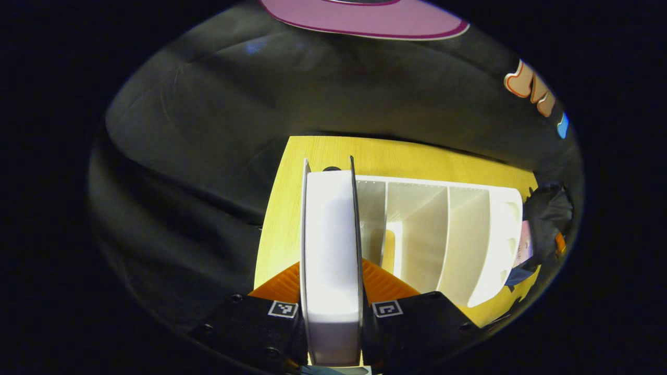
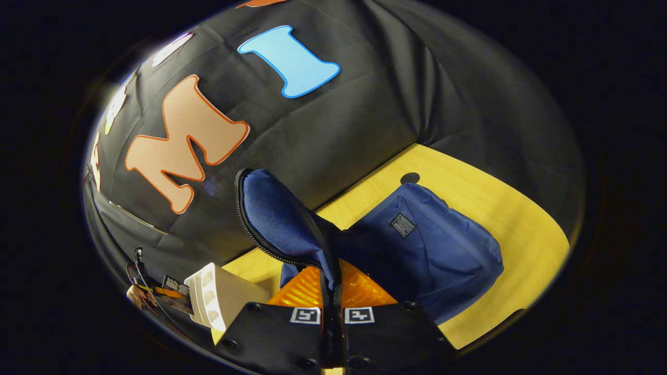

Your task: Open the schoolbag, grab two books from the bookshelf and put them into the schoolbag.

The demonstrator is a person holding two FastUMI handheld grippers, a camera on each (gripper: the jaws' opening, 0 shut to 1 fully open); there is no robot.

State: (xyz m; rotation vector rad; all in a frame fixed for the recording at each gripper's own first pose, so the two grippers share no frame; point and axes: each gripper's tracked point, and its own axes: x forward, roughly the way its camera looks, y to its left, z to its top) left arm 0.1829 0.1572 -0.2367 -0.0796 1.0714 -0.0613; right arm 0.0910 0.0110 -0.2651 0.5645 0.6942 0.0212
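Gripping a white book (image 1: 332,260), your left tool (image 1: 332,307) has both fingers pressed on its two covers, page edges facing the camera and the book standing upright between them. Just past the book, in the left gripper view, the white bookshelf (image 1: 448,234) lies along the far part of the yellow counter (image 1: 284,219), its dividers running away toward the counter's right end. Compartments nearest the book look empty, though glare washes out the lower slots, so you cannot be sure of their contents. Beyond the bookshelf's right end, at the counter's right edge, a dark bundle (image 1: 547,213) sits with something pale beside it; it is too small to tell what.

Your right tool (image 2: 332,312) is closed on the schoolbag's flap (image 2: 284,219), both fingers pinching the dark fabric just below the zipper edge, and the flap stands raised above the bag. The blue schoolbag (image 2: 432,250) lies on the counter (image 2: 521,229) toward its far edge, near the black cloth wall (image 2: 365,114), with a small label patch on its upper face. A dark round spot (image 2: 410,178) marks the counter just behind the bag. In the right gripper view the bookshelf (image 2: 213,297) end shows at lower left, close beside the bag's opening, with cables (image 2: 143,281) hanging off to its left.
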